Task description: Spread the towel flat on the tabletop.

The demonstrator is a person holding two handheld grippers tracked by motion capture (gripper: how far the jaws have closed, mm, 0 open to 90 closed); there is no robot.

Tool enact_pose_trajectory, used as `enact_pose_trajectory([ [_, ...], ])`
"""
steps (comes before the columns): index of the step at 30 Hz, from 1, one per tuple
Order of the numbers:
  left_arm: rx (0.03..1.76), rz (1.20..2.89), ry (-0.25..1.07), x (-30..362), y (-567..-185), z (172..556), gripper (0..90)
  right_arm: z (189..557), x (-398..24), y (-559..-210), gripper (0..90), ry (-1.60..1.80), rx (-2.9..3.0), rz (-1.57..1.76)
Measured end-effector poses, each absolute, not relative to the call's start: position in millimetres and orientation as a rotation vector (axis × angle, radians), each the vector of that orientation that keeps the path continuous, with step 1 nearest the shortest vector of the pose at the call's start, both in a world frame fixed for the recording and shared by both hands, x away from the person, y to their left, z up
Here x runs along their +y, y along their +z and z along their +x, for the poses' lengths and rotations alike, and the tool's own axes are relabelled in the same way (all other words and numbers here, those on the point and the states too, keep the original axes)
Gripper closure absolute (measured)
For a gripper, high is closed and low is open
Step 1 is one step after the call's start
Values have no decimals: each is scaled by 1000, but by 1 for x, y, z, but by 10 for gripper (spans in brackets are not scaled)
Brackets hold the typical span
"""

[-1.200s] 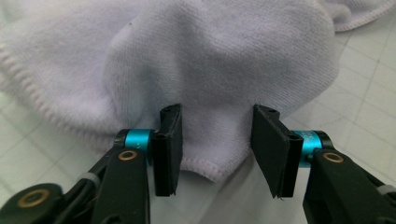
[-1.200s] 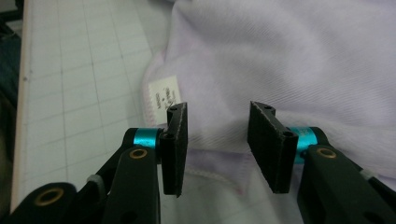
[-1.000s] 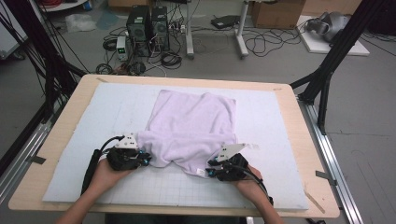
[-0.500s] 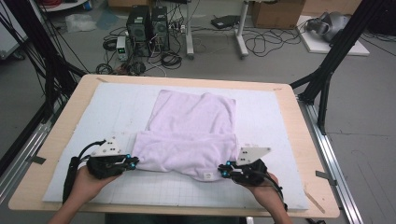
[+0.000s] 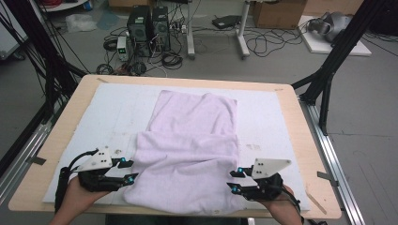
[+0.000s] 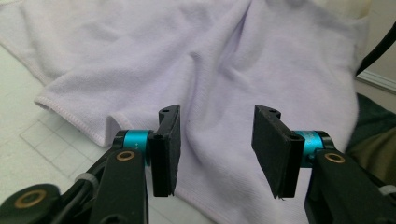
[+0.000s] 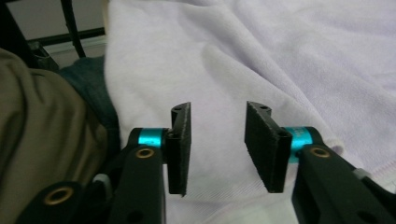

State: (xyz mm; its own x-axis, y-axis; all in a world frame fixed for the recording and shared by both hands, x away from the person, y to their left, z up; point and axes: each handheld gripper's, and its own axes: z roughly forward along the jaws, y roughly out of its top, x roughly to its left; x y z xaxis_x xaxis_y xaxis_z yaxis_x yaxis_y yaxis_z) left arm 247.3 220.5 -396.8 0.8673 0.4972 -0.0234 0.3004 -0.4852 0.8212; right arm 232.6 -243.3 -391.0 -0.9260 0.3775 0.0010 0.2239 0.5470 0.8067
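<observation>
A lilac towel (image 5: 187, 145) lies on the white mat (image 5: 108, 112), with its near part folded over and spread wide towards the table's front edge. My left gripper (image 5: 130, 169) sits at the towel's near left corner. Its jaws have just been opening and now stand apart over the cloth's hem (image 6: 216, 144), with nothing pinched between the pads. My right gripper (image 5: 234, 180) is at the near right corner. Its jaws have also just been opening and stand open above the towel (image 7: 217, 144). The soft lilac towel (image 6: 210, 60) (image 7: 261, 60) stretches beyond both pairs of jaws.
The mat covers a wooden table (image 5: 309, 140). Black frame posts (image 5: 328, 70) stand at both sides. Computer towers (image 5: 148, 23) and cables lie on the floor behind. The person's clothing (image 7: 42, 130) is close beside the right gripper.
Both grippers pulled the towel's near corners outward and towards the front edge while shut on them, and have since opened and let the cloth go. The towel's near part now lies wider and flatter.
</observation>
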Motion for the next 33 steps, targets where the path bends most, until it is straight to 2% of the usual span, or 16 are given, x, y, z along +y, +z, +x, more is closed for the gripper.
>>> enact_pose_trajectory([
  [4,578,2187,246,210,-416,265,527,257,-228,-413,492,1288,2655,524],
  [7,574,2244,214,201,-430,275,537,274,-217,-430,504,1248,2692,551],
  [8,569,2269,205,199,-435,278,554,277,-214,-435,529,1206,2715,563],
  [10,546,2264,209,197,-440,278,644,281,-208,-443,603,1139,2752,541],
  [11,542,2266,195,198,-440,278,723,281,-208,-443,642,1161,2737,531],
  [12,531,2270,177,198,-440,278,817,282,-208,-443,704,1168,2748,534],
  [14,520,2283,173,197,-438,275,852,283,-210,-443,844,1175,2764,511],
  [21,449,2282,175,210,-428,248,860,266,-211,-438,873,1159,2791,457],
  [29,352,2243,197,217,-409,207,849,219,-211,-420,870,1300,2810,364],
  [30,347,2227,197,218,-406,206,817,213,-211,-416,853,1342,2802,331],
  [32,365,2224,218,219,-403,210,673,207,-212,-407,772,1355,2763,310],
  [33,381,2220,225,219,-404,215,637,208,-213,-404,731,1341,2748,319],
])
